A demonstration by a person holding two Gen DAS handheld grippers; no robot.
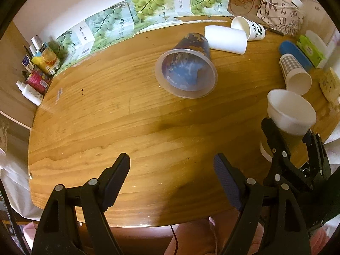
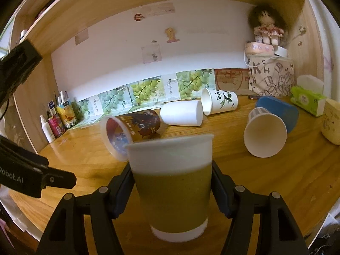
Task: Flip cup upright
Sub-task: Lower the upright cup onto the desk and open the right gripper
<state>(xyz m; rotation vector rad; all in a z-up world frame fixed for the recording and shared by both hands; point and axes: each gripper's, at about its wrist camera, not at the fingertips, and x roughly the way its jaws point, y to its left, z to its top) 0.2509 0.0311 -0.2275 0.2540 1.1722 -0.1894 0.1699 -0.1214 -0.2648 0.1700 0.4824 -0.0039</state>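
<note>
A green-sleeved white cup (image 2: 171, 182), a panda-printed cup (image 2: 221, 101), a blue-checked cup (image 1: 294, 72).

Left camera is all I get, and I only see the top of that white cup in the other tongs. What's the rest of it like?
Observer: The cup has a green band around its middle and a white base, and it is upright, mouth up, between the right tongs.
Operator: Are the tongs squeezing it?
Observer: Both fingers press its sides, so yes.
Operator: What is above the wooden table?
Observer: A doll sits on a round box in the back right corner.
Operator: Does the white-mouthed cup by the blue thing have pictures?
Observer: The far one shows a panda, lying on its side.
</note>
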